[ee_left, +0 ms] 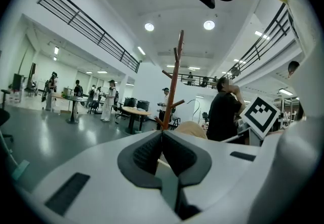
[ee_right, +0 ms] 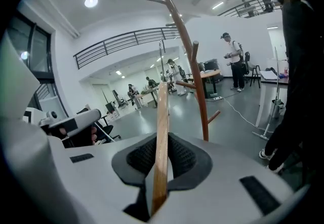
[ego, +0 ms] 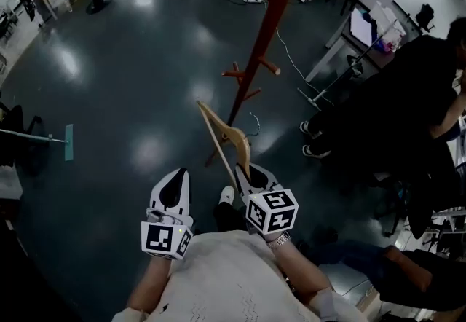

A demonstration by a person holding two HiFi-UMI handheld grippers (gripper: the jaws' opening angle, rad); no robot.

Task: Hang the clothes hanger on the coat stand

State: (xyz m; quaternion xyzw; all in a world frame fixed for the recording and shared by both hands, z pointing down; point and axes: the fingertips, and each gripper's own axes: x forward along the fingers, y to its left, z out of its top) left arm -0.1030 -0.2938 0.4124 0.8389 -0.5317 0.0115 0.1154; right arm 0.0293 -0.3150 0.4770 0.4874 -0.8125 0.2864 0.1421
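One narrow grip carries everything: my right hand-held gripper (ee_right: 161, 146) clamps an arm end of the pale wooden clothes hanger (ego: 220, 132), held short of the reddish-brown wooden coat stand (ego: 263, 40). I reckon it could swivel, its hook (ego: 255, 122) missing a peg (ego: 270, 65). My left hand-held gripper (ee_left: 163, 139) is closed, empty.

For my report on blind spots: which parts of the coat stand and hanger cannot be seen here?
Top of the coat stand: cut off by the head view's upper edge.
Base of the stand: left gripper view, hidden behind the left gripper.
Most of the hanger: same view, hidden by that gripper.
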